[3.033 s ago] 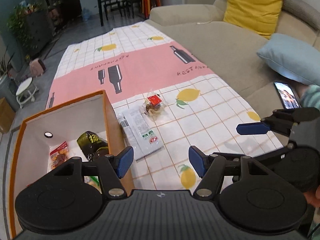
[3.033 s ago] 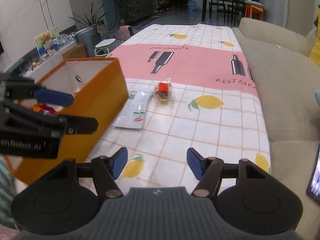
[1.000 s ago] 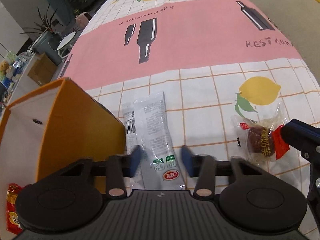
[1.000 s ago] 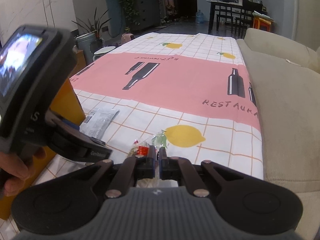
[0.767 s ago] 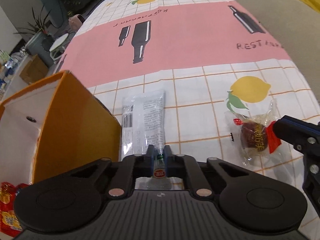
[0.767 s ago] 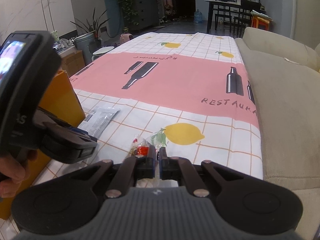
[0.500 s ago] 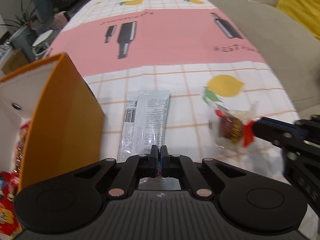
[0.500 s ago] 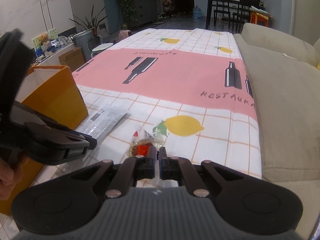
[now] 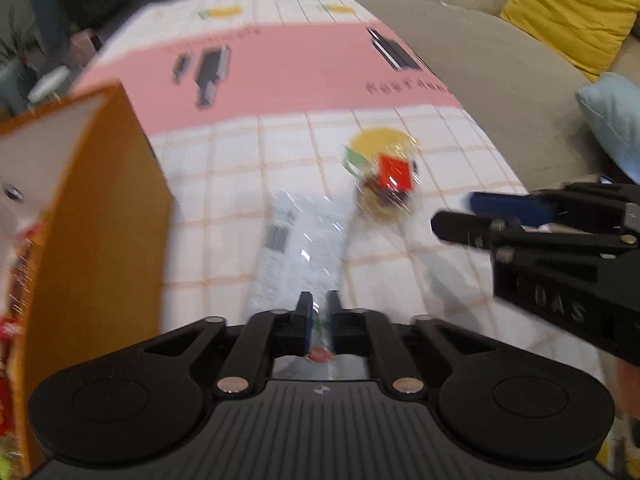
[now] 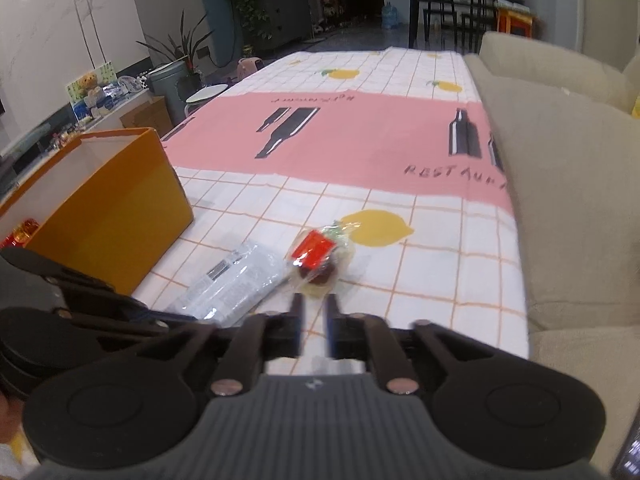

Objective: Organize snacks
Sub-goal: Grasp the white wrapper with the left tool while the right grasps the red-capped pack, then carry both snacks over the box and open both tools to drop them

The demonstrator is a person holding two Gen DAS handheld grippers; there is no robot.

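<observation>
A silver snack packet [image 9: 304, 248] lies flat on the tablecloth beside the orange box [image 9: 100, 220]. My left gripper [image 9: 319, 312] has its jaws opening, a narrow gap between them; the packet's near end lies in that gap with the pads off it. A clear-wrapped dark sweet with a red label [image 10: 320, 256] rests beside the silver packet [image 10: 236, 280]. Just short of it, my right gripper [image 10: 314, 308] also has its jaws opening, with nothing between them. In the left wrist view the right gripper [image 9: 500, 216] reaches in from the right.
The orange box [image 10: 112, 216] stands open at the left with a red snack [image 10: 20, 232] inside. A beige sofa [image 10: 560, 200] runs along the table's right edge, with a yellow cushion [image 9: 568, 12] and a blue cushion [image 9: 616, 120].
Half a second ago both grippers were shut on their packets' ends; now both jaws stand apart. The silver packet and the sweet lie closer together. The left view has swung and blurred.
</observation>
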